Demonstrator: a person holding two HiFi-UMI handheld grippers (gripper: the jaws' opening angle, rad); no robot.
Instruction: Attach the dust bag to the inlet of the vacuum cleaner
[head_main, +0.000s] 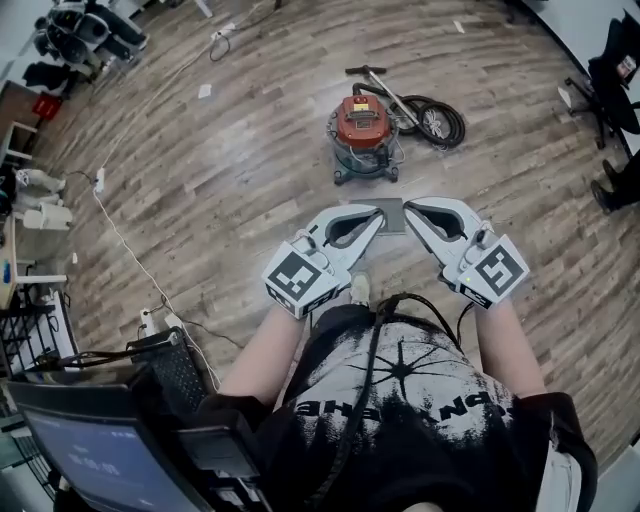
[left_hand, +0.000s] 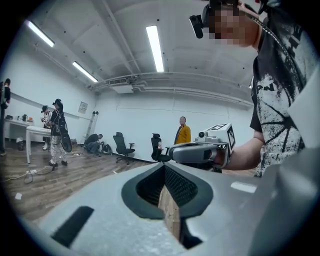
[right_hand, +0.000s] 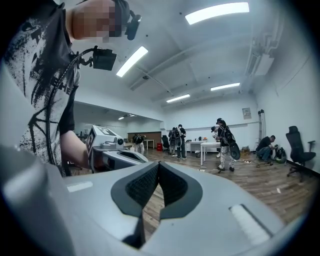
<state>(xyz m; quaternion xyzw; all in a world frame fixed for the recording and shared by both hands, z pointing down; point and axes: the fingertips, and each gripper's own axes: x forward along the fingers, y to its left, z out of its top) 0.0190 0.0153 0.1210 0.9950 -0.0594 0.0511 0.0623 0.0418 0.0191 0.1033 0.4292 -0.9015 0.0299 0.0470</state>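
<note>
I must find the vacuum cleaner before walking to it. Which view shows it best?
The head view: the red vacuum cleaner stands whole on the wooden floor. Neither gripper view shows it at all.

A white cable (head_main: 125, 243) snaked over the wooden floor (head_main: 230, 170) toward a power strip (head_main: 148, 322). A person in a yellow jacket (left_hand: 183, 134) stood beside black office chairs (left_hand: 121, 146).
</note>
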